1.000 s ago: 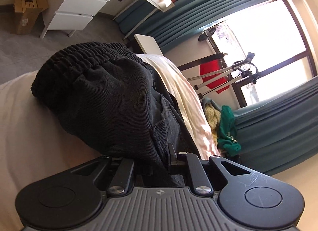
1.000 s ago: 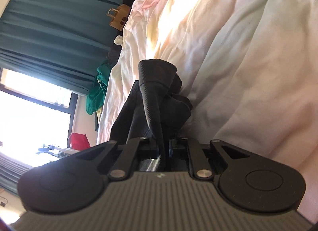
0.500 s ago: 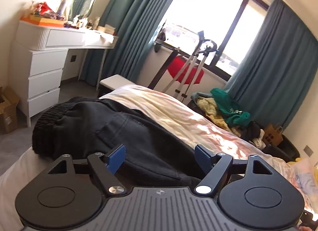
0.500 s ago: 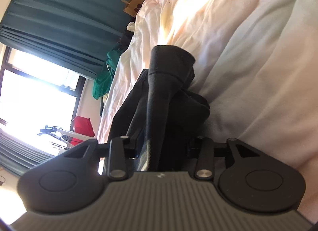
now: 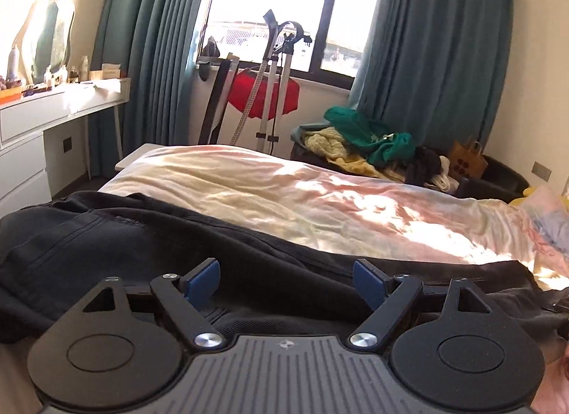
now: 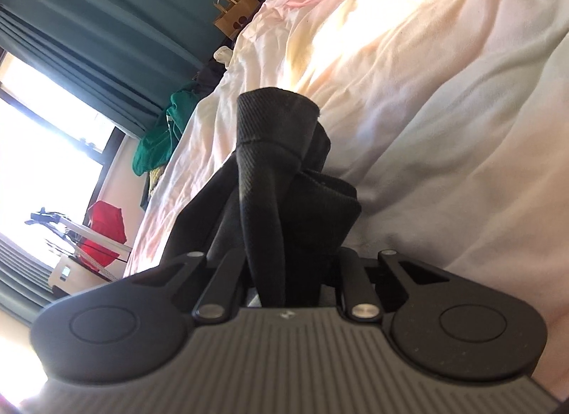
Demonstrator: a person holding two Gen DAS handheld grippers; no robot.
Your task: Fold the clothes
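bed (image 5: 320,193) | left tongs (image 5: 286,280) apart over black trousers (image 5: 124,247) | right tongs (image 6: 284,271) clamped on them (hem end)

left gripper (image 5: 286,277): black, blue pads | right gripper (image 6: 290,271): black, silver screws

Your black trousers (image 5: 149,254) lie stretched across the pale bedsheet, running from 9 o'clock toward 3 o'clock in your left wrist view, flat but rumpled. In your right wrist view, their hemmed, ribbed-weave leg ends (image 6: 277,150) stand bunched up toward 12 o'clock.
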